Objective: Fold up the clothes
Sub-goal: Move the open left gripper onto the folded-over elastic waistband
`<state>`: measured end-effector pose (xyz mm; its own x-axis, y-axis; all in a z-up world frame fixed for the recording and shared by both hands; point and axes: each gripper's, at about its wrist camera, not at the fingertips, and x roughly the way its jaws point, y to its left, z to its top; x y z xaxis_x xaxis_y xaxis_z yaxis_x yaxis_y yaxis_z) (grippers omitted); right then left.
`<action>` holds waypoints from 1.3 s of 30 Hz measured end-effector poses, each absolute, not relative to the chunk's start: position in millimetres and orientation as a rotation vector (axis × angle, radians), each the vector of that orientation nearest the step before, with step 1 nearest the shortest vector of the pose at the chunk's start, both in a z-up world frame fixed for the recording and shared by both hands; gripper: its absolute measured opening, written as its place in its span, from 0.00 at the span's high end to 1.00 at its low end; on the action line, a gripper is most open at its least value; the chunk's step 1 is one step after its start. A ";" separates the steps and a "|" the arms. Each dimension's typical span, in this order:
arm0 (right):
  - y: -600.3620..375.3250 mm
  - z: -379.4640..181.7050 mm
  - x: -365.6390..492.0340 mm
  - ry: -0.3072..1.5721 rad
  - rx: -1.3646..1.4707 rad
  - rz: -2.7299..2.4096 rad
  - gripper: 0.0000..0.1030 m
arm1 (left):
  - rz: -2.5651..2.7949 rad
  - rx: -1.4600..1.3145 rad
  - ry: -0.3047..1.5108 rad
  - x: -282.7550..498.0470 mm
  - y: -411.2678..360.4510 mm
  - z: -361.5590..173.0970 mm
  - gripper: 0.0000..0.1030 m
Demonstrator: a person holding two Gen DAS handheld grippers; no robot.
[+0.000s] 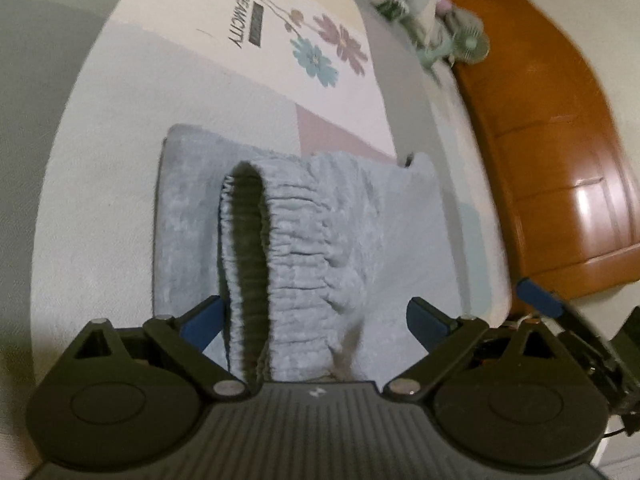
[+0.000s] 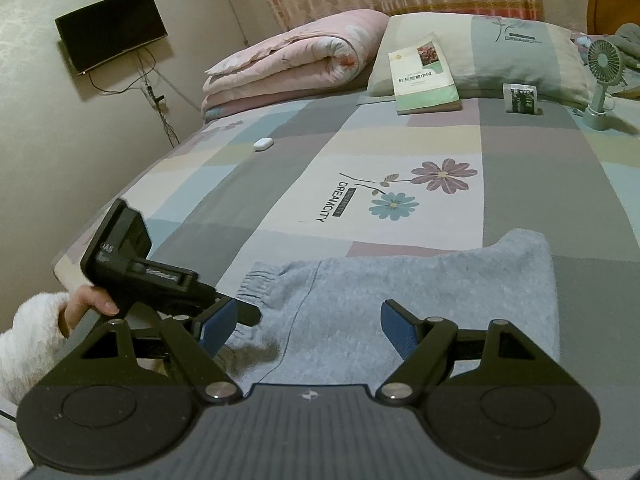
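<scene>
Light blue fleece trousers (image 1: 360, 220) lie folded on the bed sheet (image 1: 120, 160). Their gathered elastic waistband (image 1: 288, 240) faces me, gaping a little. My left gripper (image 1: 314, 320) is open and straddles the waistband; the pads do not press on it. A blue finger (image 1: 538, 298) of the right gripper shows at the right edge. In the right wrist view the trousers (image 2: 420, 292) spread below my right gripper (image 2: 308, 326), which is open over the cloth and holds nothing. The left gripper (image 2: 244, 312), held by a hand in a white sleeve (image 2: 36, 332), sits at the waistband end.
At the far end of the bed lie a rolled pink quilt (image 2: 288, 64), a pillow (image 2: 500, 48), a book (image 2: 424, 76), a small packet (image 2: 520, 98) and a green desk fan (image 2: 604, 76). A small white case (image 2: 263, 143) rests on the sheet. A screen (image 2: 112, 28) hangs on the wall.
</scene>
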<state>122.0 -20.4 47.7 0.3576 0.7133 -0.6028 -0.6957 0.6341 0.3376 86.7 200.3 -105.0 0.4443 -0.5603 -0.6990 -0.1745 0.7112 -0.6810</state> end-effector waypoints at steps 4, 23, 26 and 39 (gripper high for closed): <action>-9.3 40.5 119.9 0.842 -0.041 0.896 0.18 | -0.280 -0.733 1.135 91.4 190.4 -95.3 0.06; 6.5 29.9 97.8 0.848 -0.183 0.899 0.16 | -0.364 -0.889 1.074 86.7 203.7 -110.0 0.06; 5.2 31.4 97.6 0.836 -0.174 0.894 0.16 | -0.383 -0.879 1.049 100.9 200.3 -105.0 0.06; -21.0 27.0 94.7 0.831 -0.097 0.858 0.16 | -0.461 -0.971 1.033 83.7 207.5 -129.7 0.05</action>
<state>94.7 -21.0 27.0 0.3686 0.6309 -0.6826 -0.7024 0.6701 0.2400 83.7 207.5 -129.7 0.4704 -0.7231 -0.5057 -0.1071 0.5220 -0.8462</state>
